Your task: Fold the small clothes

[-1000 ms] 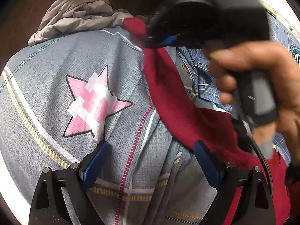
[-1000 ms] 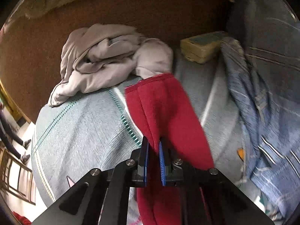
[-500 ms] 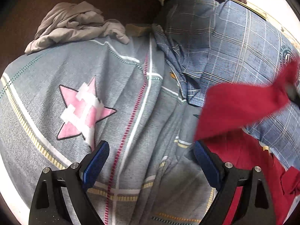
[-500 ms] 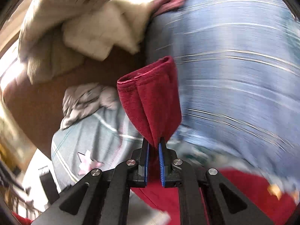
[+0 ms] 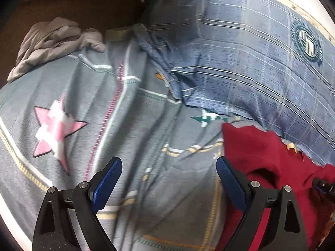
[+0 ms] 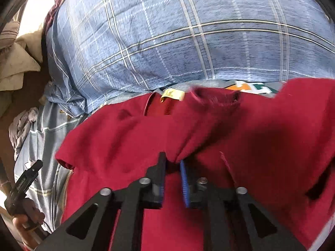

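The red shirt (image 6: 146, 138) lies spread on the grey bedsheet (image 5: 129, 125), at the near right of the bed, with its yellow neck label (image 6: 172, 94) at the far edge, just beside the blue checked pillow (image 6: 167, 37). In the left wrist view the shirt (image 5: 261, 152) fills the near right corner.

The right gripper (image 6: 171, 167) sits low over the shirt. Its jaws have just been opening and now stand a narrow gap apart; a pinch of red cloth rises between the 2 tips, and whether the pads press on it cannot be told.

The left gripper (image 5: 168, 175) hangs over the bare sheet, jaws wide apart with nothing between them; its right finger is just beside the shirt's edge. A pink star (image 5: 56, 129) is printed on the sheet to the left. A crumpled grey garment (image 5: 52, 41) lies at the far left, well apart from the shirt.
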Demonstrator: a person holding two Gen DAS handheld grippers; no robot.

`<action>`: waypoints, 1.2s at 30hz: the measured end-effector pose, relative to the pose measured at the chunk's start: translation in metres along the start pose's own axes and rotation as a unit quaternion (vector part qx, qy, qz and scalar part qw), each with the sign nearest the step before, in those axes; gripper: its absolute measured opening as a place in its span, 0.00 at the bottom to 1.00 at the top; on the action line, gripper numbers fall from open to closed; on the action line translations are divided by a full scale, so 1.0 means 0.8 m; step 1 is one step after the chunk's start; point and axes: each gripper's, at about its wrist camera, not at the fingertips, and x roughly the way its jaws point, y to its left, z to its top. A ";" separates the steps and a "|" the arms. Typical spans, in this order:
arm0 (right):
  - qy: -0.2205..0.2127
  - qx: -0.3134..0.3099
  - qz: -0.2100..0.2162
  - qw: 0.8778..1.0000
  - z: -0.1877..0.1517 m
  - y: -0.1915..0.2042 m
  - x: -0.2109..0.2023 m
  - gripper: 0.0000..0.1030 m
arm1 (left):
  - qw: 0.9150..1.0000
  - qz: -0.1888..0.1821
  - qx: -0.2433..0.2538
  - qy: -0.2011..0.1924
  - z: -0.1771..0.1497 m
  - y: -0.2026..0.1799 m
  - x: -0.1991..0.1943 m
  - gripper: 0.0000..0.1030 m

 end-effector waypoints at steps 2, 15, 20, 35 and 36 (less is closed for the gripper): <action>-0.015 0.009 0.012 1.000 0.000 -0.002 -0.010 0.51 | 1.000 -0.003 0.003 -0.001 0.002 -0.005 0.001 0.89; -0.081 0.031 -0.072 0.994 0.035 -0.057 -0.038 0.07 | 1.000 -0.005 0.004 0.012 0.008 -0.025 0.032 0.89; -0.030 0.052 -0.080 0.995 0.036 -0.081 -0.035 0.31 | 0.998 -0.036 0.039 0.023 0.008 -0.046 0.037 0.89; -0.009 -0.044 -0.128 0.991 0.034 -0.062 -0.021 0.44 | 0.986 -0.044 0.110 0.117 0.011 -0.100 0.125 0.91; -0.009 -0.051 -0.126 0.991 0.035 -0.058 -0.033 0.46 | 0.986 -0.045 0.109 0.119 0.012 -0.099 0.126 0.91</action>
